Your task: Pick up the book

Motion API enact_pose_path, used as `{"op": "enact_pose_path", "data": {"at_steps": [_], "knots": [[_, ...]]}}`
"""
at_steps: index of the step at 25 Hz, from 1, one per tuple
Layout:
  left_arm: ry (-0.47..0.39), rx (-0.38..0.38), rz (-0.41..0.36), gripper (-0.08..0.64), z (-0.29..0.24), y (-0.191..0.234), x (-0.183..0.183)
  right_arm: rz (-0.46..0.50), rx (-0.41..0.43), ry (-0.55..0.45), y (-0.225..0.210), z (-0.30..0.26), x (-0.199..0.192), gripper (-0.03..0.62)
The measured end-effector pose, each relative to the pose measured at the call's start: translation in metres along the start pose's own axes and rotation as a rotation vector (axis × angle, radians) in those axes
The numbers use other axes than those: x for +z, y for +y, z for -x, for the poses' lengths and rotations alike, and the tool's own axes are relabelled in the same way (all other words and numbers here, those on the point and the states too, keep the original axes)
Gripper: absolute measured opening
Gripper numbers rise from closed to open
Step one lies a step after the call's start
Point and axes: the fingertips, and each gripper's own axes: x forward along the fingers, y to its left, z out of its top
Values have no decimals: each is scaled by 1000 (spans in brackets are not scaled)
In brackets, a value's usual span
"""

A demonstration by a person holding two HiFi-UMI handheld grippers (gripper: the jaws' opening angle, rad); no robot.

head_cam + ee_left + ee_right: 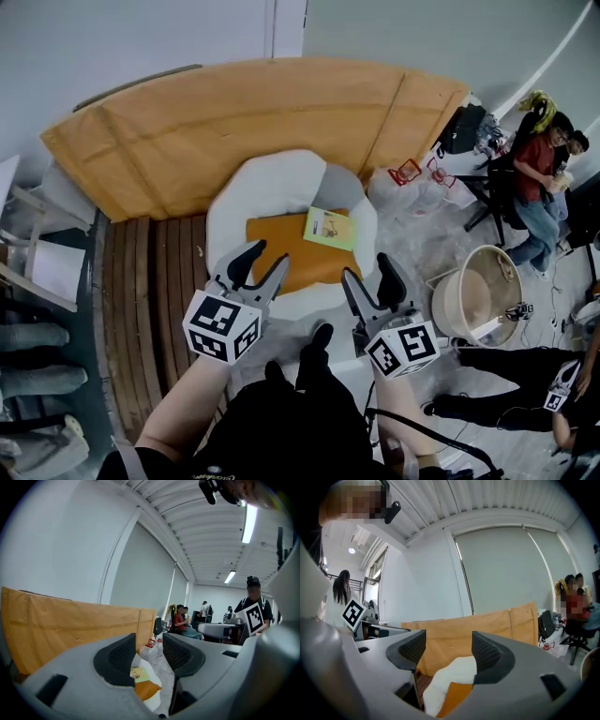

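A thin yellow-green book [330, 228] lies flat on an orange cushion [286, 251], which rests on a white padded seat [272, 183]. Both grippers hover side by side just short of the seat's near edge. My left gripper [262, 258] has its jaws a little apart with nothing between them. My right gripper [370, 272] stands wider, also empty. In the left gripper view the book [138, 674] shows low between the jaws of the left gripper [149, 656], still at a distance. The right gripper view shows the right gripper [449, 653] above the cushion [452, 695] and the seat [450, 672].
A large brown cardboard sheet [253, 122] curves behind the seat. Wooden slats [155, 281] lie to the left. Plastic bottles [412, 183] and a round tub [478, 295] sit to the right, with people [539, 178] beyond. The person's dark legs [300, 394] are below.
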Motion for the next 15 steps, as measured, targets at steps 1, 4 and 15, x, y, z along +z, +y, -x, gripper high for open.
{"op": "enact_pose_path", "data": {"at_steps": [1, 4, 15], "knots": [[6, -3, 3, 169, -10, -1, -1, -3, -4, 1, -9, -3, 0, 295], [23, -8, 1, 169, -45, 0, 0, -19, -16, -2, -42, -15, -2, 295], [92, -3, -16, 172, -203, -23, 21, -90, -27, 24, -188, -60, 7, 295]]}}
